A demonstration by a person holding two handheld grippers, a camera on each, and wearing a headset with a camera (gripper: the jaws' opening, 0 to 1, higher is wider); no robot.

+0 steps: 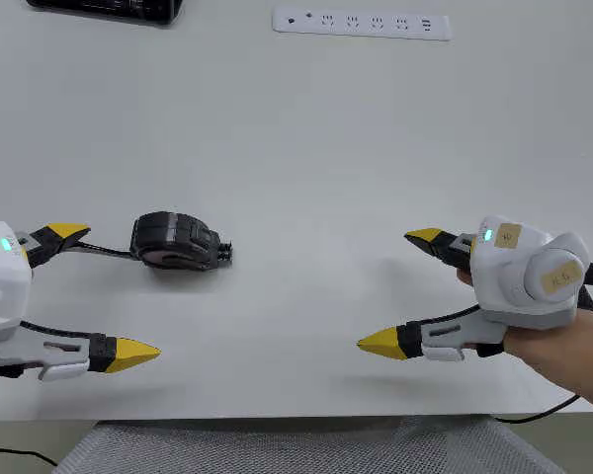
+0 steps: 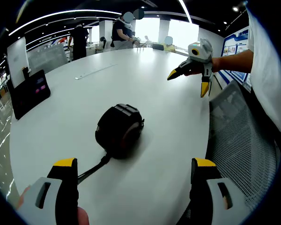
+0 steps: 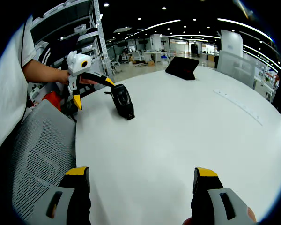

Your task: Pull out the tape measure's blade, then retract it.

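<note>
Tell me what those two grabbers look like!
They match: the left gripper and right gripper have white bodies, a small green light, and dark fingers ending in pointed yellow tips. The right one carries two tan stickers, and a black cable trails behind it. The person wears a white short sleeve.

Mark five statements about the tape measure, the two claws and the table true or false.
1. The tape measure lies on the white table. True.
2. The left claw is shut on the tape measure. False: it is open, not gripping it.
3. The blade is pulled out across the table. False: it is wound in, with the end hook at the case.
4. The right claw is open. True.
5. The power strip lies beside the right claw. False: it lies at the table's far side.
</note>
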